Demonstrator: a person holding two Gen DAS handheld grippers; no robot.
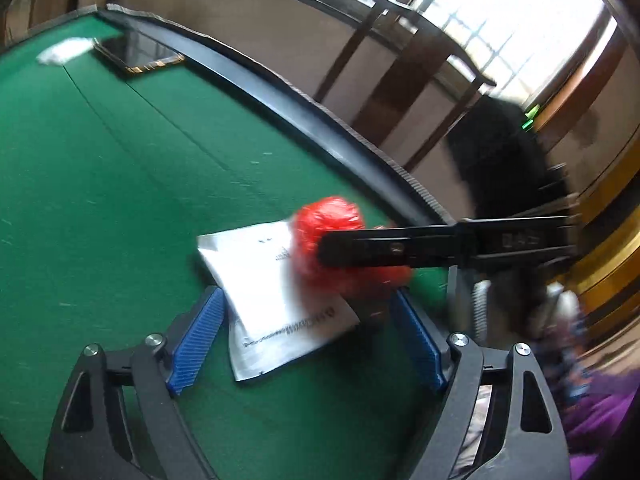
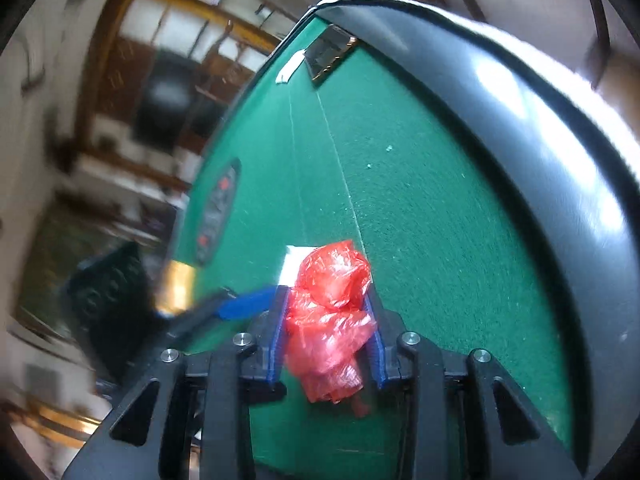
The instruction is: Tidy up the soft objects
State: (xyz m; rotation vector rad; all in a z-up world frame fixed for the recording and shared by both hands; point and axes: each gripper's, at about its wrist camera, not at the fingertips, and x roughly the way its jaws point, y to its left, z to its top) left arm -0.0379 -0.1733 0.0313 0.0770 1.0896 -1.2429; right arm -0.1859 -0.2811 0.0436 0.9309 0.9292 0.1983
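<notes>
Right gripper (image 2: pixel 329 300): blue pads (image 2: pixel 277 344) pressed in on both sides of a crumpled red plastic bag (image 2: pixel 332 312), squeezing it between them. Bag bulges out past the fingertips and hangs loose below, back toward the gripper's body. It sits above the green felt table (image 2: pixel 420 240), not resting on it as far as I can tell.

Left gripper (image 1: pixel 308 332): fingers spread wide, nothing between the pads (image 1: pixel 198 340). Directly ahead of it and partly between its fingers, a white printed sheet (image 1: pixel 264 292) lies flat on the felt. The red bag (image 1: pixel 328 220) hovers over the far corner of that sheet, just beyond the left fingertips. One black finger of the right gripper (image 1: pixel 400 246) crosses in from the right side, in front of the bag.

From the right wrist, a corner of the white sheet (image 2: pixel 294 262) shows just past the bag, and one blue pad of the left gripper (image 2: pixel 248 304) pokes in from the left, close beside.

Far ahead of both grippers, near the table's padded black rail (image 2: pixel 520 140): a dark framed flat object (image 1: pixel 136 54) and a small white item (image 1: pixel 64 51) beside it. Both too blurred to identify.
</notes>
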